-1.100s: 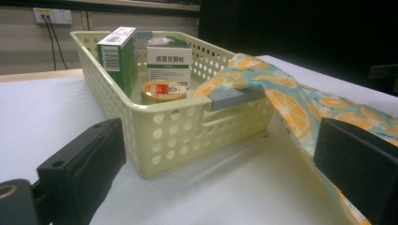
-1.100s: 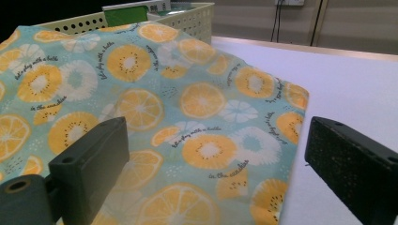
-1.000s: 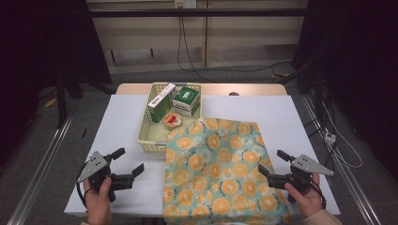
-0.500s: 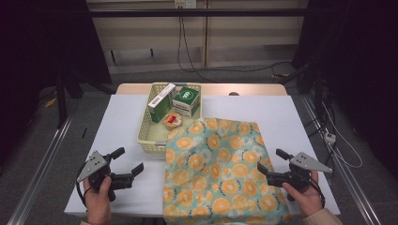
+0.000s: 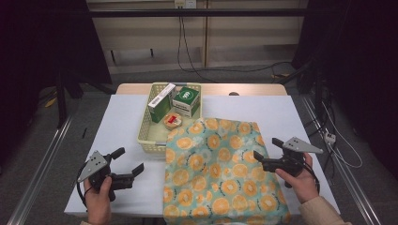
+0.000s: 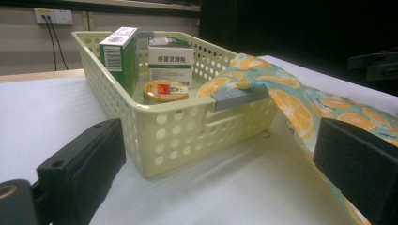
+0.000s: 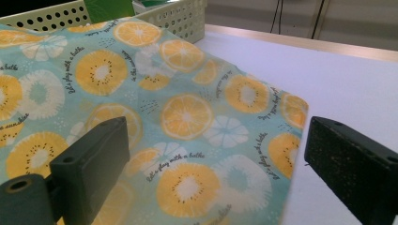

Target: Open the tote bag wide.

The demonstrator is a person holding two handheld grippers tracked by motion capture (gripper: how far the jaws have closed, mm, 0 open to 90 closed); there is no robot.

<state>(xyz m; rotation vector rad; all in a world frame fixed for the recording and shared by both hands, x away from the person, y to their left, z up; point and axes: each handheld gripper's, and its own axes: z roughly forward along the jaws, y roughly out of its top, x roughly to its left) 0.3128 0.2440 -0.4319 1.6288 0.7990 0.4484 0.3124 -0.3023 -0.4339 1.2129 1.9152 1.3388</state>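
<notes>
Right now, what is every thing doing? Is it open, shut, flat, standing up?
Left gripper: open, holding nothing, above the table.
Right gripper: open, holding nothing, over the cloth.
Cloth: spread flat, one corner draped over the basket rim.
Basket: upright, no lid.
Two boxes: shut, standing in the basket.
Jar: lid on, in the basket.

cloth (image 5: pixel 220 173): teal, orange-slice print | basket (image 5: pixel 152 136): pale yellow | table (image 5: pixel 126 117): white

Both hands grip their tools low at the near edge: the left tool (image 5: pixel 127 162) and the right tool (image 5: pixel 266 149) each hold jaws wide apart, empty.
</notes>
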